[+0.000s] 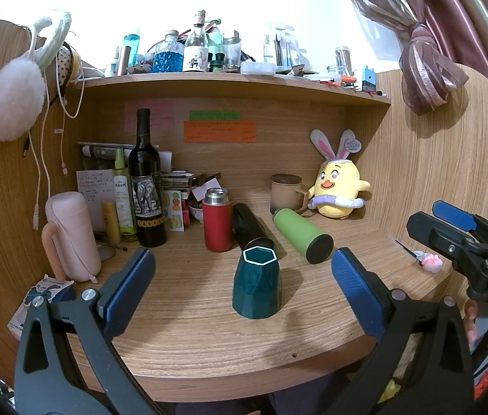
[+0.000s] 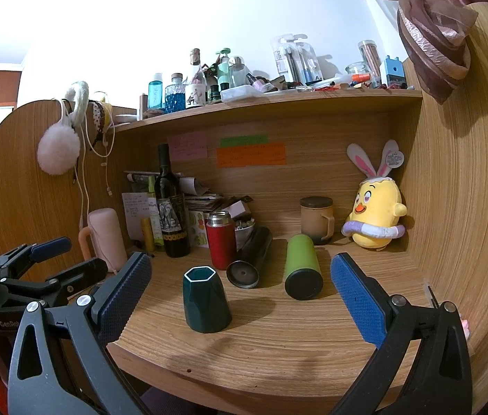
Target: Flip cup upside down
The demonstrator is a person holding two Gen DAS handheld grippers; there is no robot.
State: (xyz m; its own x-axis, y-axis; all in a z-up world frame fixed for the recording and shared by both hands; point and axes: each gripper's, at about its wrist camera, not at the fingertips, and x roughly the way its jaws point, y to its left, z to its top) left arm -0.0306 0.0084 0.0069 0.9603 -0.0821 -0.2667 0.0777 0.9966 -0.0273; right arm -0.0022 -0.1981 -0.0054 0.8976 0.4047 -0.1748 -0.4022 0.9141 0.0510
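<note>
Across the wooden bench [image 1: 209,339] my view takes in a cluttered alcove, and both claws hang short of its front edge with nothing in them. My left claw [image 1: 244,287] is spread wide, its blue pads well apart on either side of the dark green cup [image 1: 257,285] without touching it. My right claw [image 2: 240,294] is equally wide open and empty; the cup [image 2: 206,301] sits nearer its left pad, still clear of it. Seen from the left wrist, the right claw [image 1: 451,221] hovers off to the right, fingers parted.

A wine bottle [image 1: 147,186] stands tallest at the back left, beside a pink flask [image 1: 71,235]. A yellow plush chick [image 1: 339,188] leans in the right corner next to a lidded mug [image 1: 285,190]. Behind the cup, a green tumbler [image 1: 301,233] and a black tumbler [image 1: 249,226] lie on their sides, with a red flask [image 1: 217,223] upright beside them.

The cup itself stands upright near the bench's front, its hexagonal mouth facing up.
</note>
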